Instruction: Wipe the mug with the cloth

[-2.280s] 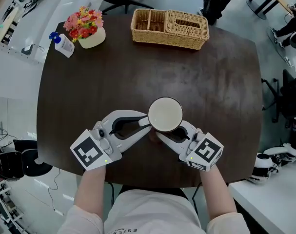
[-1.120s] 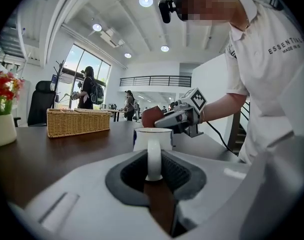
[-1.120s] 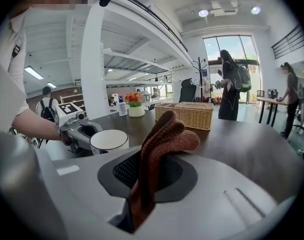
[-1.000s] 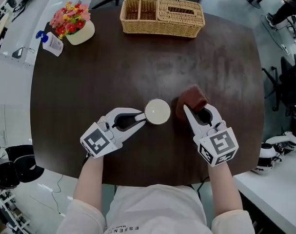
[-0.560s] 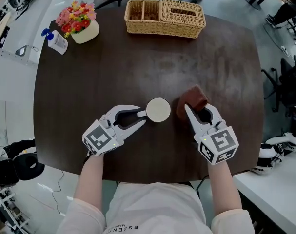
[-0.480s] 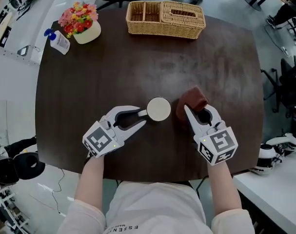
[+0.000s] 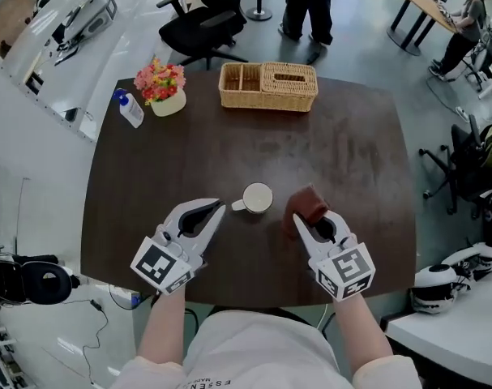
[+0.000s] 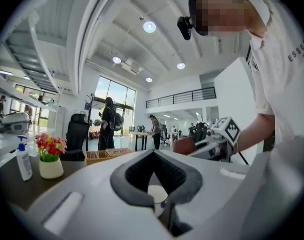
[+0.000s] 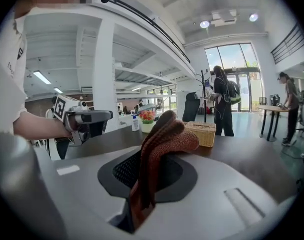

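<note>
A white mug (image 7: 257,197) stands upright on the dark table (image 7: 351,152), its handle (image 7: 237,207) pointing left. My left gripper (image 7: 221,207) lies just left of that handle, its jaws closed and nothing between them. In the left gripper view the mug (image 8: 154,196) shows small through the gap between the fingers of the left gripper (image 8: 167,211). My right gripper (image 7: 305,222) sits right of the mug, shut on a folded brown cloth (image 7: 309,204). The cloth (image 9: 164,139) sticks up from the right gripper (image 9: 141,196) and is apart from the mug.
A wicker basket (image 7: 268,86) stands at the table's far edge. A flower pot (image 7: 160,83) and a pump bottle (image 7: 130,109) are at the far left. Beyond the table are an office chair (image 7: 205,14) and a standing person (image 7: 306,6).
The mug, held up between both grippers 2.3 s ago, now stands on the table. My left gripper has backed off its handle. The right gripper has stayed right of the mug with the cloth.
</note>
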Motion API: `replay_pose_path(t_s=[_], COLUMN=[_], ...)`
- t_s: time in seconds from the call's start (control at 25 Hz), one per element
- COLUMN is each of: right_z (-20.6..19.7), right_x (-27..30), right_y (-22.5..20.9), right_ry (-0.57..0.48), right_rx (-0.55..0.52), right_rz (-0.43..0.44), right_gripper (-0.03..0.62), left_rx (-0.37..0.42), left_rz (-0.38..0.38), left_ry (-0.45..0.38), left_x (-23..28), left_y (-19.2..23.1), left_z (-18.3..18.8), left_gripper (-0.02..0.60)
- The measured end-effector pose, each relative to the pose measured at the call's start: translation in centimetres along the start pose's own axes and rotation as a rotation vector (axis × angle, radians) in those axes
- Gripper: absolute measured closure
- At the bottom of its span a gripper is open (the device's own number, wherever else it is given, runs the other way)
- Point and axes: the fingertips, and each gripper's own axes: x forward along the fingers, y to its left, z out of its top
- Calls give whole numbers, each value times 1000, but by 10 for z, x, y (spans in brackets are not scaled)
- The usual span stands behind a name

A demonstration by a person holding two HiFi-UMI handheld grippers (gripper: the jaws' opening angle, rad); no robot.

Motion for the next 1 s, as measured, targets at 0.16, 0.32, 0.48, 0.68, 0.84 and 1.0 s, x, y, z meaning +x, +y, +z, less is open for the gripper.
replay_pose_path(t_s=[0.16, 0.32, 0.48, 0.68, 0.84, 1.0], right_z=[25, 32, 27, 12, -6, -22], right_x=[-27, -53, -84, -107, -125, -148], right_y=[23, 50, 69, 86, 108, 145], right_ry=[-78, -124, -138, -136, -123, -110], right_rx=[-74, -97, -102, -86, -65, -54], right_rz=[1, -2, 9, 12, 7, 6], right_gripper=[513, 514, 514, 514, 514, 514], left_rx=[9, 30, -39, -29, -36, -58], left_rz=[27, 71, 154, 137, 96, 80], left_ry=[-104, -80, -87, -69, -61, -34], left_x=[-21, -39, -57, -75, -92, -123], left_y=[-28, -54, -79, -118, -150, -183], left_z=[51, 55, 56, 53, 41, 35], left_gripper=[578, 578, 578, 578, 578, 578])
